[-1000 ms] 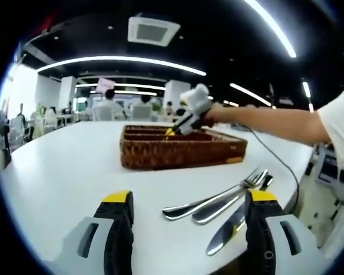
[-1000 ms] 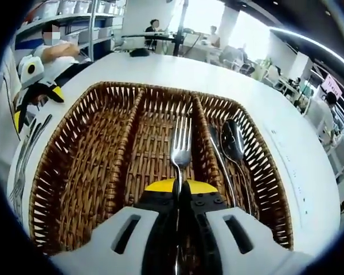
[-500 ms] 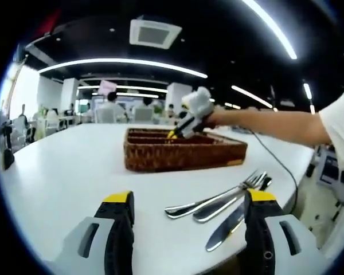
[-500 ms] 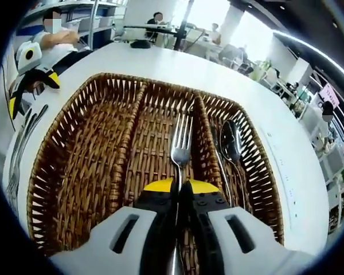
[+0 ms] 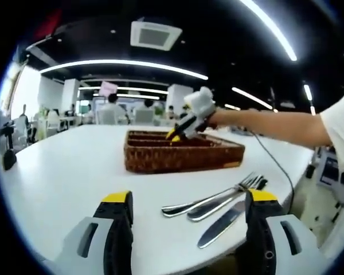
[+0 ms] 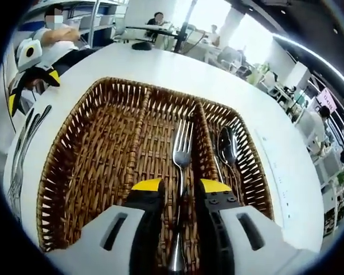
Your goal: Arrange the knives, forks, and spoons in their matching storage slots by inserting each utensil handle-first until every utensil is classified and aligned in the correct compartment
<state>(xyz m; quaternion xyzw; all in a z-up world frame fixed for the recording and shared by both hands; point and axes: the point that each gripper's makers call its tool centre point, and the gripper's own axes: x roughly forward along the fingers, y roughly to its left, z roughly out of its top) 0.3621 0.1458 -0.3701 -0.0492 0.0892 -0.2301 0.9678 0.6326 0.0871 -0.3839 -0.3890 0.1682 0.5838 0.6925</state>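
Over the basket's [image 6: 80, 172] middle slot my right gripper [image 6: 180, 185] stands parted, fork [image 6: 180, 172] lying released inside, while my left gripper [image 5: 186, 207] waits agape above cutlery [image 5: 218, 201] for sorting.

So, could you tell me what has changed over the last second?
The right gripper has opened its jaws and let go of the fork, which now lies in the middle compartment of the wicker tray. The spoons and the left gripper, open, are unchanged.
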